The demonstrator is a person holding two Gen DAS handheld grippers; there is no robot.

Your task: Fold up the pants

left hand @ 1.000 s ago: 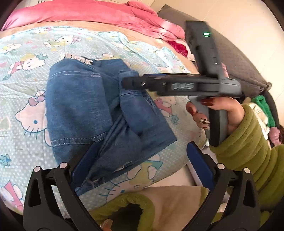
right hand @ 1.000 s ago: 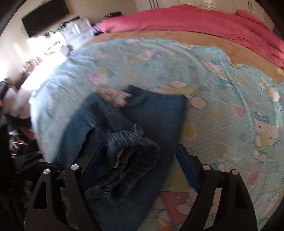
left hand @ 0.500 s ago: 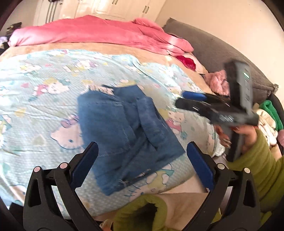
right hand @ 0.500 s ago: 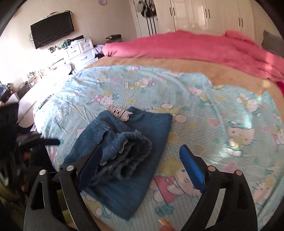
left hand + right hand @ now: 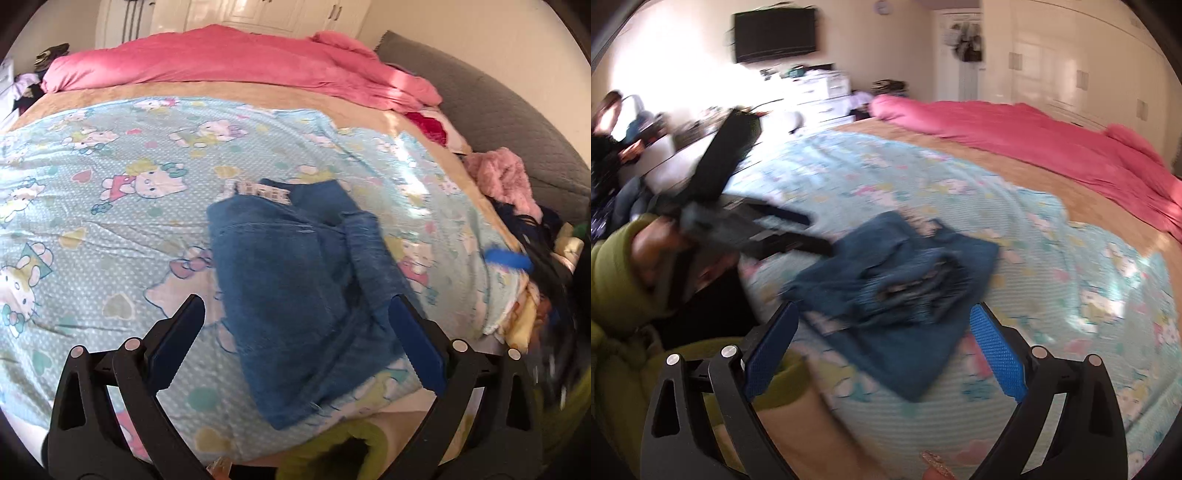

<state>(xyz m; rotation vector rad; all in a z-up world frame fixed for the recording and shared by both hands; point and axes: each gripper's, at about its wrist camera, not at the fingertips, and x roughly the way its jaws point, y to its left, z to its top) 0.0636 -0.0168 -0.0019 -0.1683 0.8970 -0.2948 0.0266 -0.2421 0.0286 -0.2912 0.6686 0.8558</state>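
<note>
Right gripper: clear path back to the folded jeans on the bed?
Probably yes. The right gripper is open and empty, its jaws having just been opening, and the folded jeans lie on the sheet straight ahead. The left gripper hovers off to the side.

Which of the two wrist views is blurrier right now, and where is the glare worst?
Right wrist view: heavier motion blur, smearing the folded jeans and the left gripper; the window area at upper left is blown out white. Left wrist view: jeans only slightly soft, sun patches on the pink duvet, the right edge streaked by blur. Both show fisheye bending.
</note>
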